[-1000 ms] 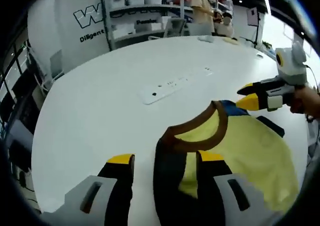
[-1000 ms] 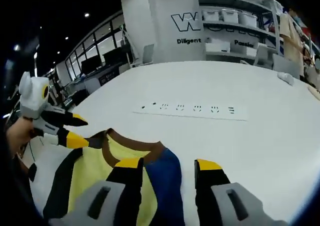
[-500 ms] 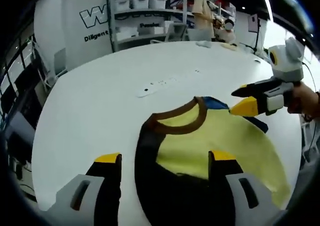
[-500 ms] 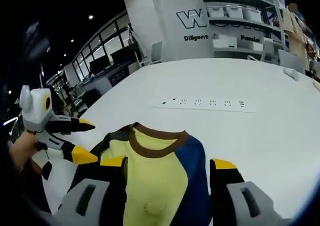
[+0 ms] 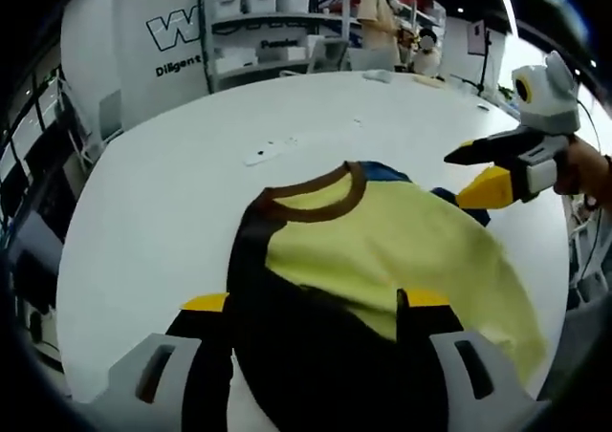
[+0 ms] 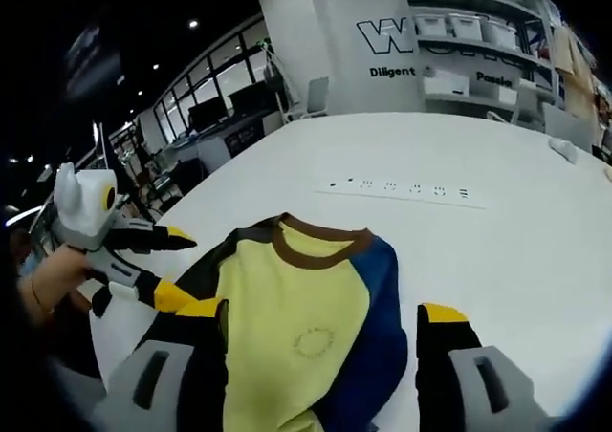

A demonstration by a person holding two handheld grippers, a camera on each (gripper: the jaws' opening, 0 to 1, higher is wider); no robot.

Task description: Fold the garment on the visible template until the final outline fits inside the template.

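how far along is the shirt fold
Done: the shirt lies flat and unfolded on the table, brown collar away from the person. No fold shows yet, and I can't make out a template. In hand: nothing; the left gripper and right gripper hang open over it, neither clamping cloth. Left: grabbing the edges and making all the folds.

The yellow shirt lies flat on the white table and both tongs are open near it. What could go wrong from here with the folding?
1. No template outline can be made out on the white table, so judging the final fit may be hard.
2. The yellow shirt is smooth; the left tongs and right tongs may pinch one layer only or drag it askew.
3. The power strip lies beyond the collar; a pushed shirt could reach it.
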